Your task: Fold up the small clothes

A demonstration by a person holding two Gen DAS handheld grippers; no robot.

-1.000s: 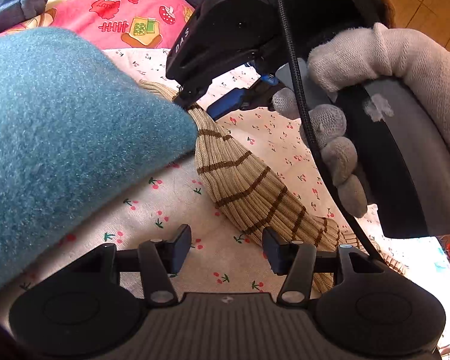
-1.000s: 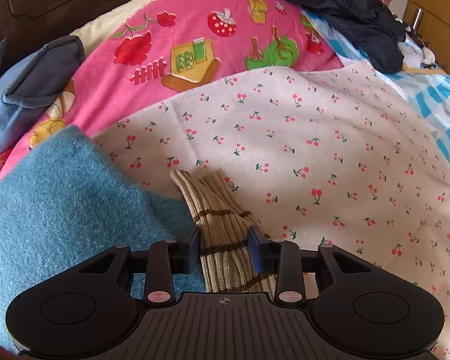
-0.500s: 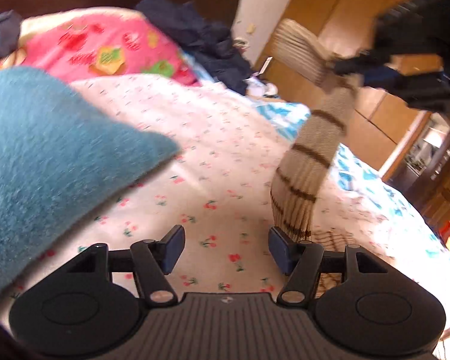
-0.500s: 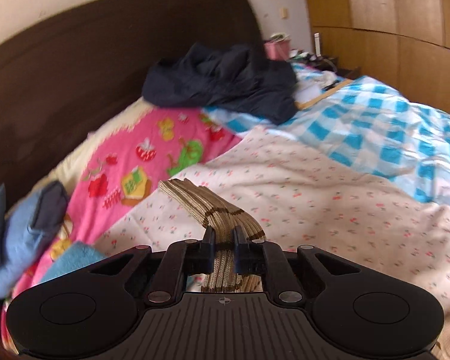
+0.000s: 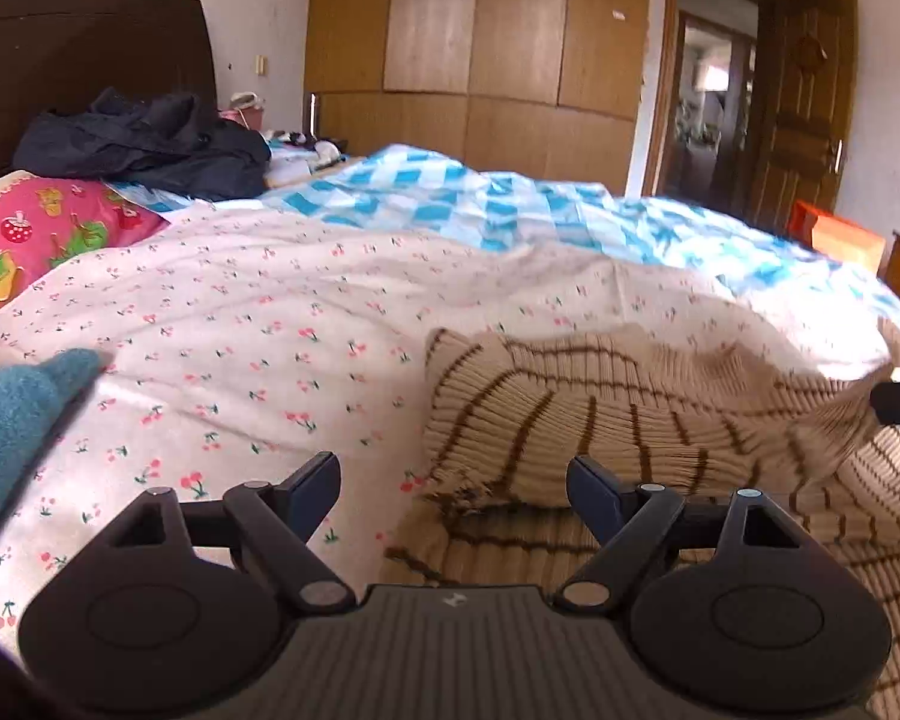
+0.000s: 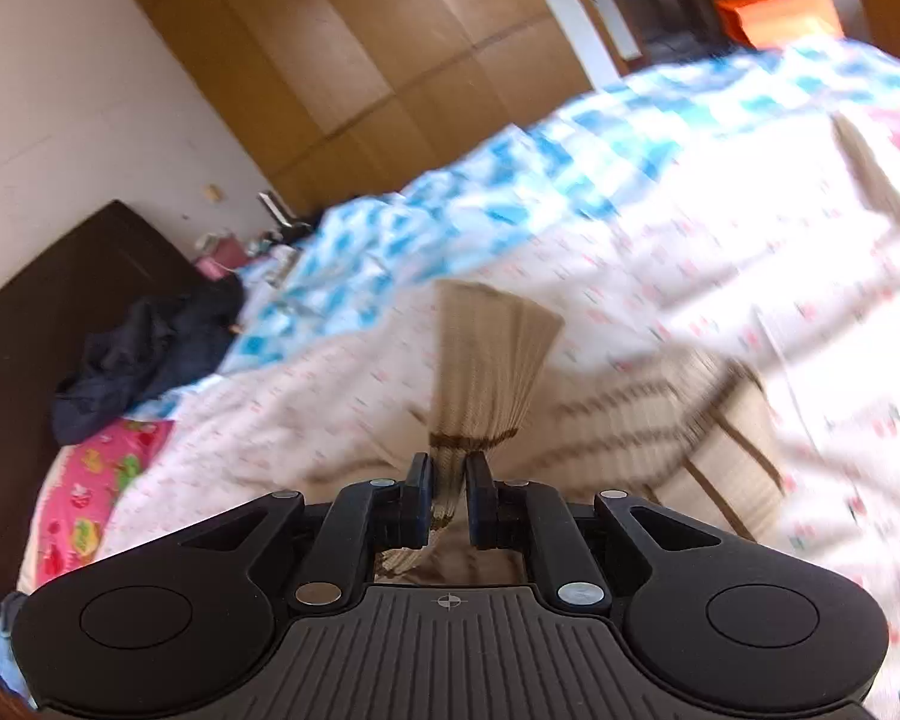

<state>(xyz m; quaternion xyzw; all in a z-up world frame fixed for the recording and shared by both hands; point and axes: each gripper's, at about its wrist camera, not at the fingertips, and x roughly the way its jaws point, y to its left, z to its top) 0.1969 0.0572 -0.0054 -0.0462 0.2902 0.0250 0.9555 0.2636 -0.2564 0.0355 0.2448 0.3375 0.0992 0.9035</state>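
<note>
Striped knit garment (image 5: 660, 420), beige with brown lines, lies partly bunched on the cherry-print sheet (image 5: 258, 324) at the near right, one end drawn up. Judging by that, a fold is underway: a sleeve or edge is being carried across the body. Right gripper (image 6: 448, 495) is clamped tight on that ribbed end. Left gripper (image 5: 450, 489) hovers wide apart, holding nothing, just beside the garment's near edge. Next, I'd judge, lay the end down flat and release.

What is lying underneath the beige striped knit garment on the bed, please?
The beige striped knit garment rests on the cherry-print sheet. Whatever lies directly beneath its folds is covered and cannot be seen.
</note>
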